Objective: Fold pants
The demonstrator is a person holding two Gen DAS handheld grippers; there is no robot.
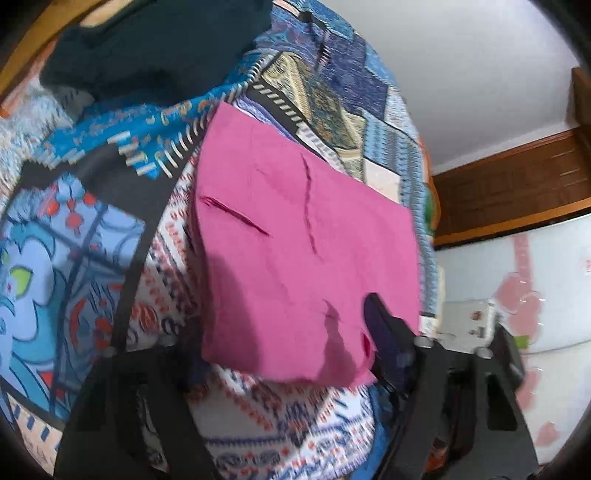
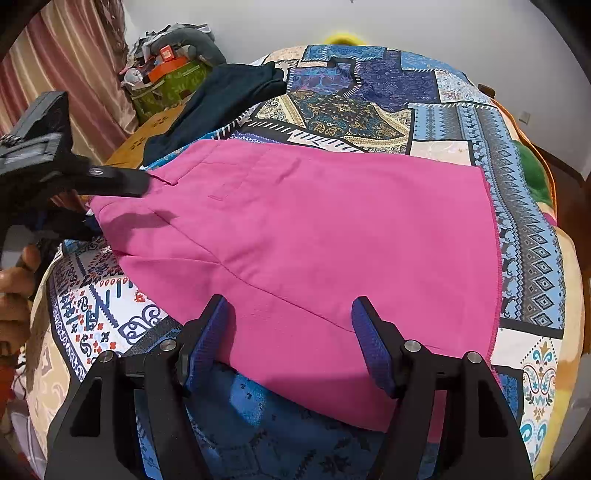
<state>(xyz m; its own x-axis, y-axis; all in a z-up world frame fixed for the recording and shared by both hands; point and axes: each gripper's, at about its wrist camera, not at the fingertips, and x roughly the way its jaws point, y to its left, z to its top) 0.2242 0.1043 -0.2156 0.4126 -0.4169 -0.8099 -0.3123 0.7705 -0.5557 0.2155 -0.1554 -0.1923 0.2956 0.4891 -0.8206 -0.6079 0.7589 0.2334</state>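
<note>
Left gripper [image 2: 142, 182] state unclear at pants [image 2: 314, 236] waistband; right gripper [image 2: 291, 325] released astride hem; either could snag only the top layer

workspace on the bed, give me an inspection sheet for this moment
surface: patchwork bedspread, blue and cream panels, covers the bed.
job's things: pink pants lie spread flat, waistband towards the left tongs, hem edge on the right of the right wrist view.
clutter: dark garment heaped beyond the pants; green box with oddments at the bedside.
grippers: left tongs at the waistband corner, grip not clear; right tongs open, fingers straddling the near edge of the pants.
cables: nothing seen.
surroundings: pale wall, striped curtain, wooden trim.
</note>
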